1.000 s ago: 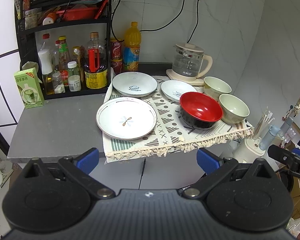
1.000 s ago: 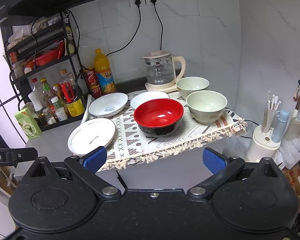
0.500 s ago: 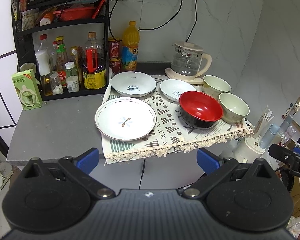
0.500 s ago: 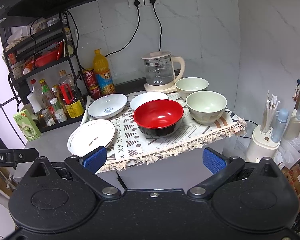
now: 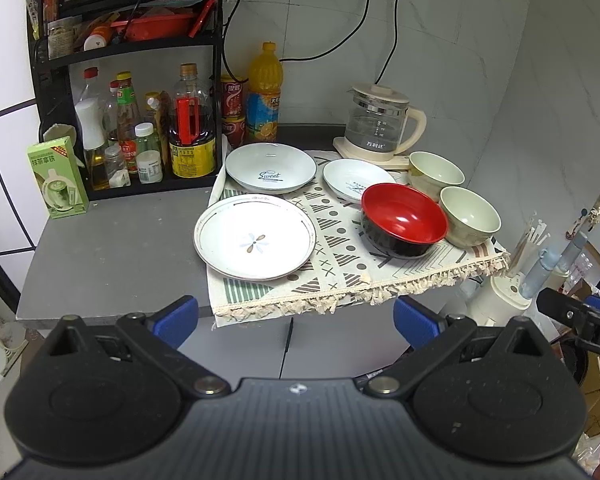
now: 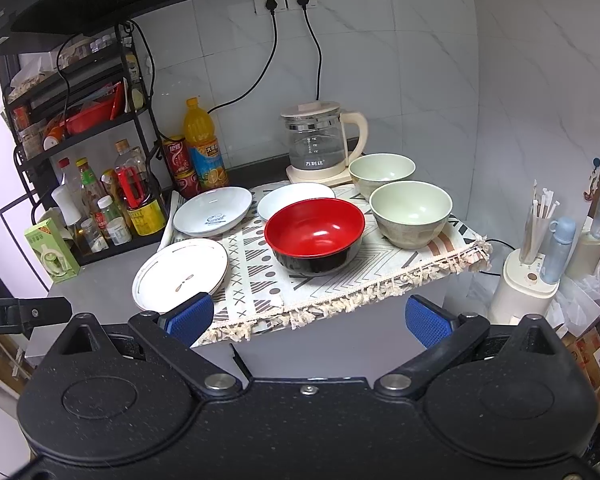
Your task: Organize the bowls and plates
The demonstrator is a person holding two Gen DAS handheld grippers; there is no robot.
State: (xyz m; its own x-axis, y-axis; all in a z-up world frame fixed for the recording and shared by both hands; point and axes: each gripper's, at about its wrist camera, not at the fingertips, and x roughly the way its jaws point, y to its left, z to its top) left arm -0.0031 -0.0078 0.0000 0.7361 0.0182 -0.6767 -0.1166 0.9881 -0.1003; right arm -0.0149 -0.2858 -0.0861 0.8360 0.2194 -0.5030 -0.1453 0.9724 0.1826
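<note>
We see red bowl w/ black outside; two pale green bowls, the rear one same shade; flat white plate w/ dark rim line + small flower motif; deep white plate w/ blue "Sweet" script; smaller white plate w/ faint blue print; cloth cream w/ brown/grey geometric marks, green stripes at one corner, fringe edge; countertop grey; our gripper pads blue, bodies black.
</note>
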